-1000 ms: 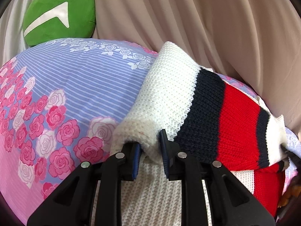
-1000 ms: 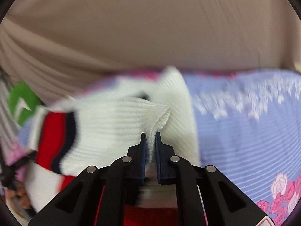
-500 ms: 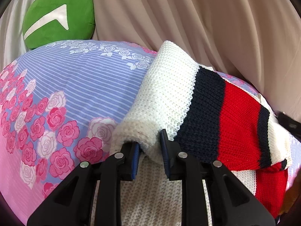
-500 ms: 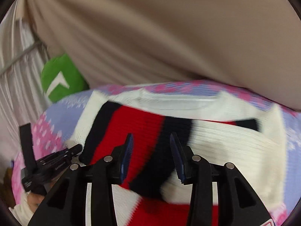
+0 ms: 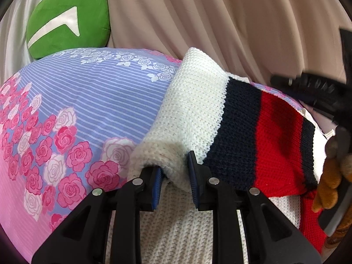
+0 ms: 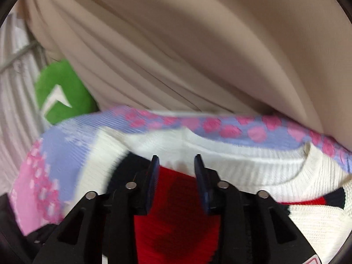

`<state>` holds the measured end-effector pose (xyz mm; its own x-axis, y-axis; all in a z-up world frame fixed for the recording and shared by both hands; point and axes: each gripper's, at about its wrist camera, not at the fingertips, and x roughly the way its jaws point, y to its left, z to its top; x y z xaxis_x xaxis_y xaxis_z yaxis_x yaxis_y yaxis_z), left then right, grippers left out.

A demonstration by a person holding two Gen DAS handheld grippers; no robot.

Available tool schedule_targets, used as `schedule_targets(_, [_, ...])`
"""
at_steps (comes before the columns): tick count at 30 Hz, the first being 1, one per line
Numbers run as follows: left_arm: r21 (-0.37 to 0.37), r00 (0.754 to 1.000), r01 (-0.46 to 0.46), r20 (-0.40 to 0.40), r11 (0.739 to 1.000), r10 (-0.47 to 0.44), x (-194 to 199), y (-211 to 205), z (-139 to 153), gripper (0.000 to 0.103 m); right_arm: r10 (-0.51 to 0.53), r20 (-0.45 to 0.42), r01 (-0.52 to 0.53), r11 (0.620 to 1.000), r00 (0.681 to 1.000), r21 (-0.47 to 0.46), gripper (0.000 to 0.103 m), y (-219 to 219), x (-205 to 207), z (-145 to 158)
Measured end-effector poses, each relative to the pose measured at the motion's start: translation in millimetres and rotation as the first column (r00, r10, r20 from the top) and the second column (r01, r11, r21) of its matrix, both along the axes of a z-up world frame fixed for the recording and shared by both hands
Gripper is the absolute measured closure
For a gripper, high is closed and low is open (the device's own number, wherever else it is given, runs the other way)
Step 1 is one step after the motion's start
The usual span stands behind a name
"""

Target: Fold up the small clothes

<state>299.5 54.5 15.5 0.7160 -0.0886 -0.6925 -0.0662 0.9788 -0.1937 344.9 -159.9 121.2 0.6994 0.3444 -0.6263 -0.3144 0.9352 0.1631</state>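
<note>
Sweater point(image 5: 220, 118) lies on floral bedsheet point(image 5: 88, 101), sleeve folded across body. Left gripper point(image 5: 175, 176) pinching white cuff. Right gripper point(image 6: 176, 171) spread above red stripe, holding nothing.

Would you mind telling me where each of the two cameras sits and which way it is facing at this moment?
Left wrist: on the left gripper, looking along its fingers at the striped sweater on the floral bedsheet; the jaws pinch the sweater's white cuff. A blurred black shape at the right edge may be the right gripper.
Right wrist: on the right gripper, looking over the sweater's red band toward its collar; the jaws stand apart, holding nothing.
Shared: sweater, bedsheet, green cushion, beige curtain.
</note>
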Motion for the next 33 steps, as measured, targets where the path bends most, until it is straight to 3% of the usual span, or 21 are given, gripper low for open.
schedule_targets(1, [0.003, 1.0, 0.0, 0.0, 1.0, 0.0, -0.1, -0.8, 0.1, 0.082, 0.018, -0.004, -0.018, 1.0, 1.0, -0.006, 0.045, 6.5, 1.6, -0.6])
schedule_targets(3, [0.002, 1.0, 0.001, 0.0, 1.0, -0.001, -0.2, 0.0, 0.0, 0.082, 0.054, -0.039, -0.056, 0.997, 0.998, -0.055, 0.038, 25.6, 13.0, -9.9])
schedule_targets(6, [-0.002, 1.0, 0.002, 0.001, 1.0, -0.002, -1.1, 1.3, 0.2, 0.081, 0.091, -0.089, -0.102, 0.987, 0.992, -0.124, 0.041, 48.9, 26.1, -26.4])
schedule_targets(7, [-0.002, 1.0, 0.002, 0.001, 1.0, -0.002, -1.0, 1.2, 0.2, 0.081, 0.1, -0.084, -0.112, 0.98, 0.992, -0.166, 0.075, 56.1, 28.2, -29.1])
schedule_targets(8, [-0.001, 1.0, 0.002, 0.001, 1.0, -0.002, -1.1, 1.2, 0.3, 0.081, 0.103, -0.085, -0.118, 0.971, 0.991, -0.206, 0.089, 62.7, 31.2, -31.3])
schedule_targets(10, [-0.002, 1.0, 0.002, 0.001, 1.0, -0.002, -1.1, 1.2, 0.2, 0.081, 0.09, -0.062, -0.101, 0.972, 0.994, -0.211, 0.098, 68.5, 36.2, -22.8])
schedule_targets(11, [-0.002, 1.0, 0.002, 0.001, 1.0, -0.002, -1.1, 1.2, 0.2, 0.081, 0.077, -0.019, -0.079, 0.975, 0.997, -0.207, 0.098, 66.4, 36.2, -12.6])
schedule_targets(13, [0.0, 1.0, 0.002, 0.001, 1.0, -0.002, -0.8, 1.3, 0.1, 0.081, 0.061, -0.013, -0.062, 0.985, 0.998, -0.163, 0.099, 60.2, 43.0, -5.8])
schedule_targets(17, [0.004, 1.0, 0.007, 0.001, 1.0, -0.007, -0.2, 0.7, -0.8, 0.08, -0.021, -0.119, -0.006, 0.975, 0.993, -0.223, 0.101, 51.5, 74.2, -41.4])
schedule_targets(19, [0.002, 1.0, 0.007, 0.001, 1.0, -0.007, -0.1, 0.9, -1.0, 0.08, -0.025, -0.118, 0.0, 0.979, 0.993, -0.206, 0.1, 51.1, 73.0, -32.9])
schedule_targets(23, [0.003, 1.0, 0.005, 0.002, 1.0, -0.005, -0.5, 1.1, -0.9, 0.08, 0.047, -0.041, -0.05, 0.994, 0.998, -0.095, 0.097, 44.6, 38.4, -3.4])
schedule_targets(26, [0.008, 1.0, 0.005, 0.001, 1.0, -0.005, -0.1, 0.8, -1.0, 0.08, 0.132, -0.031, -0.133, 0.99, 0.991, -0.037, 0.095, 52.6, 13.9, 5.0])
schedule_targets(28, [0.009, 1.0, 0.006, 0.001, 1.0, -0.006, 0.5, 1.3, -1.3, 0.08, 0.186, -0.07, -0.192, 0.978, 0.98, -0.077, 0.095, 71.9, 8.5, -5.8])
schedule_targets(31, [0.008, 1.0, 0.006, 0.001, 1.0, -0.006, 0.6, 1.1, -1.3, 0.08, 0.177, -0.077, -0.189, 0.963, 0.981, -0.192, 0.096, 92.8, 16.5, -29.2])
schedule_targets(33, [0.004, 1.0, 0.007, 0.001, 1.0, -0.007, 0.8, 1.7, -1.5, 0.08, 0.16, -0.082, -0.171, 0.974, 0.984, -0.148, 0.099, 85.5, 26.1, -24.0])
